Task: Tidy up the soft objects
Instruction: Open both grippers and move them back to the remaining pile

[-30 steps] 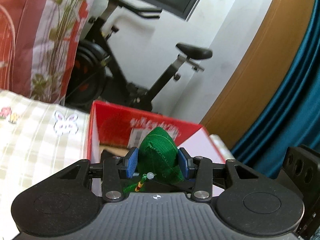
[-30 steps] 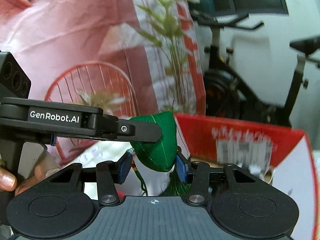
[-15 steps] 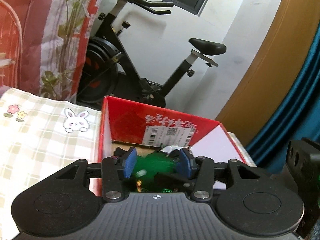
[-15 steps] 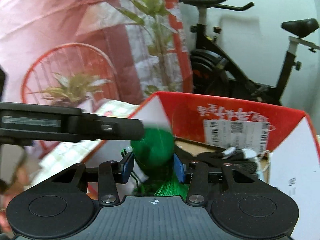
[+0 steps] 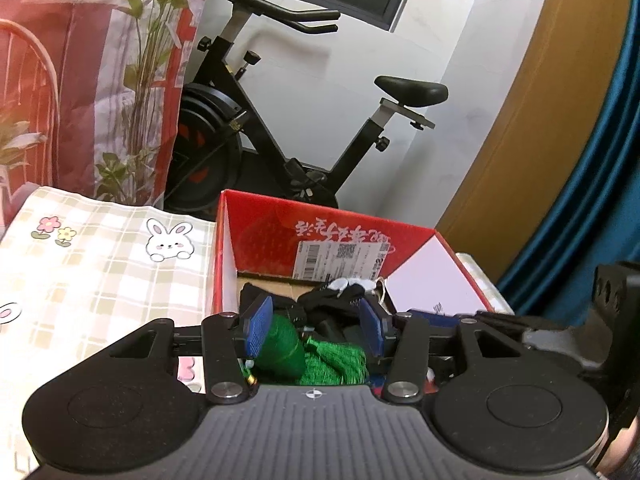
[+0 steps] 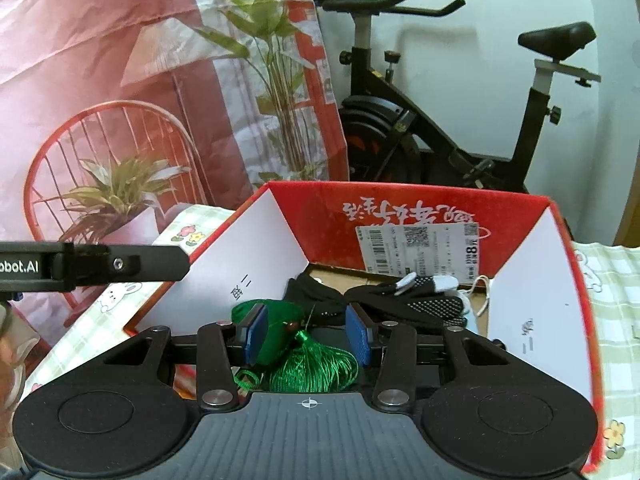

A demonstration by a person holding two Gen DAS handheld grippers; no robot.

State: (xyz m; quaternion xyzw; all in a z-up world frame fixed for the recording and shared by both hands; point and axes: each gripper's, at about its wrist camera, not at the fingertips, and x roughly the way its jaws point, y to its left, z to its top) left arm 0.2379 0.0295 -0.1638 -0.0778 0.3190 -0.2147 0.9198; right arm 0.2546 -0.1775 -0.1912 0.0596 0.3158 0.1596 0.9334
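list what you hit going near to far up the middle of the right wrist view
green tassel → black dotted gloves → red box back wall with shipping label → exercise bike

- One red cardboard box (image 6: 416,204), open-topped, with white inner side walls and one white shipping label (image 6: 418,246) on its back wall.
- One green cloth pouch with a green tassel (image 6: 280,330), inside the box at its near edge.
- Black knitted gloves with white dotted palms (image 6: 404,302), inside the box behind the pouch; the heap is too tangled for an exact count.
- One black exercise bike (image 5: 280,128), behind the box.
- One checked tablecloth with rabbit prints (image 5: 100,264), under the box.
- Two black grippers with blue pads: the left gripper (image 5: 316,326) and the right gripper (image 6: 306,330), both above the box.
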